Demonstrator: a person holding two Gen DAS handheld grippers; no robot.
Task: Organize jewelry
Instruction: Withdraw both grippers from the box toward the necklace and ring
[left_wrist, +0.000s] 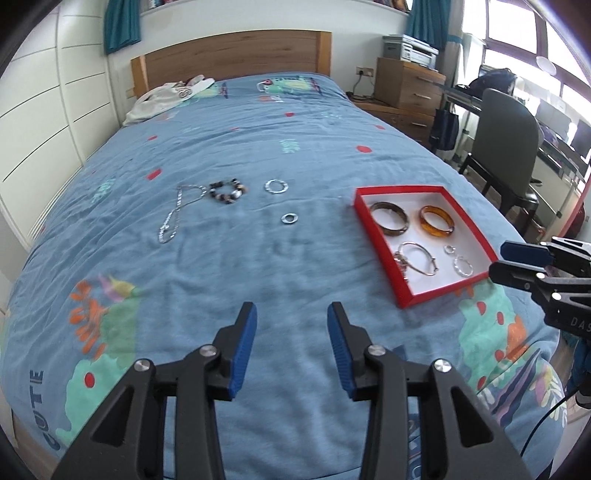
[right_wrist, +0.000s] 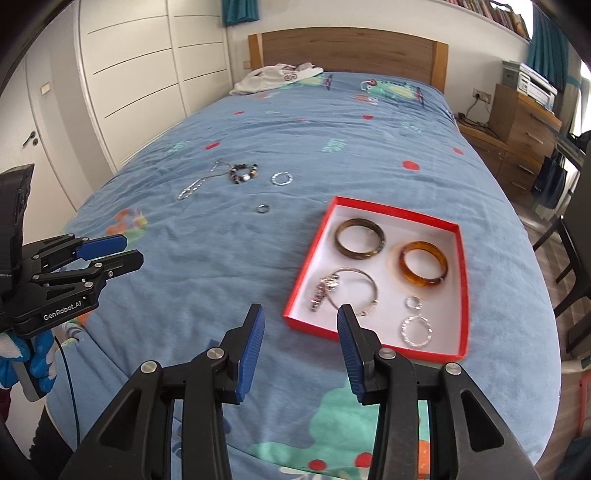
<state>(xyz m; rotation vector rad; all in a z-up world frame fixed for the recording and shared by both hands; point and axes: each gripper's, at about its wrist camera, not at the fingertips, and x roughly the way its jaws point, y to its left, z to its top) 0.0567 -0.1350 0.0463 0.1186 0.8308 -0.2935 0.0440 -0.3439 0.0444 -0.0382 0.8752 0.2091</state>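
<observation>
A bed (left_wrist: 258, 258) with a blue patterned cover fills both views, and the jewelry is split between the cover and a shallow red tray (left_wrist: 362, 195) with a white floor. In the left wrist view the tray lies right of centre; in the right wrist view it sits at centre right. Inside it, toward the far side, a dark brown bangle (right_wrist: 360, 240) and an amber bangle (right_wrist: 424, 264) lie flat side by side, apart from each other. Nearer the camera in the tray are a thin silver bangle with charms (right_wrist: 347, 291), a small ring (right_wrist: 413, 302) and a silver hoop (right_wrist: 416, 330). Still out on the cover, left of the tray and well apart from it, lie a silver chain (left_wrist: 177, 212), a dark beaded bracelet (left_wrist: 227, 192) just right of the chain's far end, a loose silver hoop (left_wrist: 276, 185) right of the bracelet, and a small silver ring (left_wrist: 289, 218) nearer the camera. The left tool (left_wrist: 291, 325) stands at the bottom centre of its own view, jaws apart with nothing between them, over bare cover. The right tool (right_wrist: 299, 328) is likewise open and empty at the bottom of its view, its right finger overlapping the tray's near edge in the picture. A pale garment (right_wrist: 277, 79) lies near the wooden headboard (left_wrist: 236, 53) at the top.
</observation>
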